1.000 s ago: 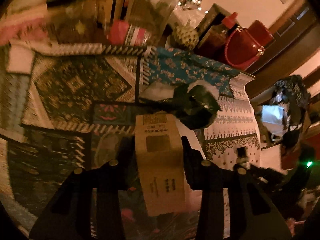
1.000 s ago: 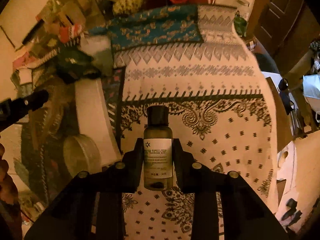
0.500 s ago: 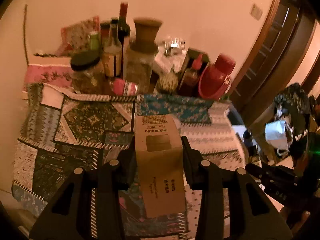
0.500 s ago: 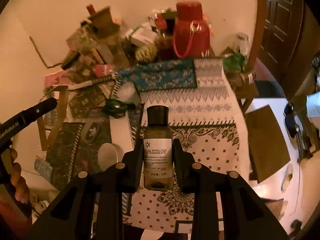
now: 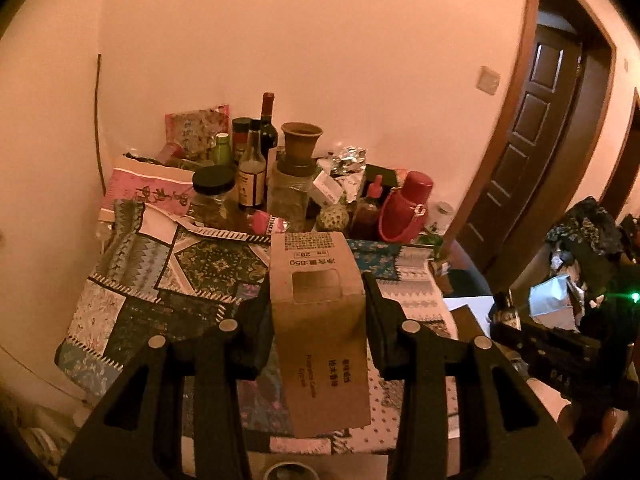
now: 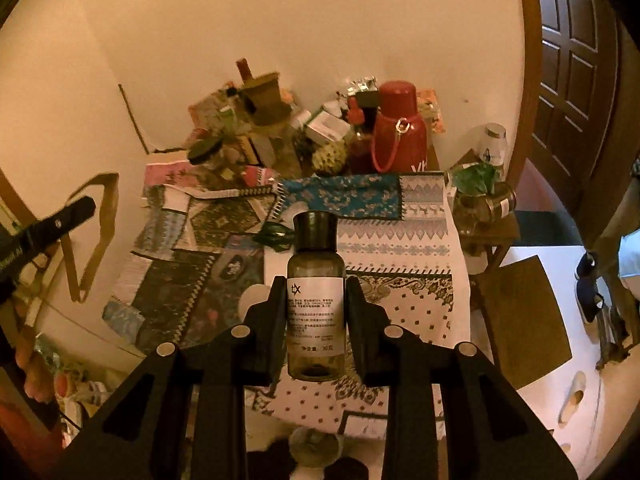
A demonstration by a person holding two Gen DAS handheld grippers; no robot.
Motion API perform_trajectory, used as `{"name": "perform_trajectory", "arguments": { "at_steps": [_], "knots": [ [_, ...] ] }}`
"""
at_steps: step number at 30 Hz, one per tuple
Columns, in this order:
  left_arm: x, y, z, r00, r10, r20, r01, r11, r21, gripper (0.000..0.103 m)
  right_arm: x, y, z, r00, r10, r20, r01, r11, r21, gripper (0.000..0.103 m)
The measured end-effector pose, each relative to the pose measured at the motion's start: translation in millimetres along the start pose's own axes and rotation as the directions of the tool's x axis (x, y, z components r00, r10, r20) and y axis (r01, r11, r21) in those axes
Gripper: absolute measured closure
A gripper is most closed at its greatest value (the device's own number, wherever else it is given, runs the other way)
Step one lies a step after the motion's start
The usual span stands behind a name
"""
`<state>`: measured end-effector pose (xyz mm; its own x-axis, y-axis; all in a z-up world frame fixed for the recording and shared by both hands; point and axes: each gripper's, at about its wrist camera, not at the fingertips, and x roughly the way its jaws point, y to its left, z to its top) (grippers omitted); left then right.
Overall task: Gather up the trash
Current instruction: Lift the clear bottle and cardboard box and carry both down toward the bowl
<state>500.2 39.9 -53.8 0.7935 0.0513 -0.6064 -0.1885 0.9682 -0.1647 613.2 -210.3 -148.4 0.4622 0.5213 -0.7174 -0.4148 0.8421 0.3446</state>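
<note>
Left hand-held gripper (image 5: 318,300) clamped on a flattened brown cardboard carton (image 5: 320,332); right hand-held gripper (image 6: 316,312) clamped on a small dark glass bottle with white label (image 6: 316,296). Both are held clear above the patchwork-clothed tabletop (image 6: 400,240). Pickup appears done; disposal remains, and a crumpled green wrapper (image 6: 276,236) lies uncollected.

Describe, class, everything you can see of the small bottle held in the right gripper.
The small bottle looks like smoky, see-through glass or plastic with a dark screw cap and a white printed label around its middle. It seems nearly empty, with a dark trace at the bottom. It stands upright along the right gripper, whose black fingers press its label from both sides. Nothing else touches it; it hangs above the patterned tablecloth.
</note>
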Motion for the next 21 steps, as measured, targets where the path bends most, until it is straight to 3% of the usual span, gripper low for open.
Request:
{"name": "perform_trajectory", "arguments": {
  "at_steps": [10,21],
  "knots": [
    [-77.8,2.2,-29.8,0.991,-0.121,0.057,0.117,0.99,0.075,0.064,-73.9,54.6,-34.2,0.992,-0.012,0.128,0.01,1.0,0.009,0.077],
    [-178.1,46.2,-99.2,0.974,-0.224,0.027,0.216,0.959,0.183,0.065,-121.5,143.8,-124.0,0.983,-0.068,0.169,0.055,0.995,0.079,0.077]
  ]
}}
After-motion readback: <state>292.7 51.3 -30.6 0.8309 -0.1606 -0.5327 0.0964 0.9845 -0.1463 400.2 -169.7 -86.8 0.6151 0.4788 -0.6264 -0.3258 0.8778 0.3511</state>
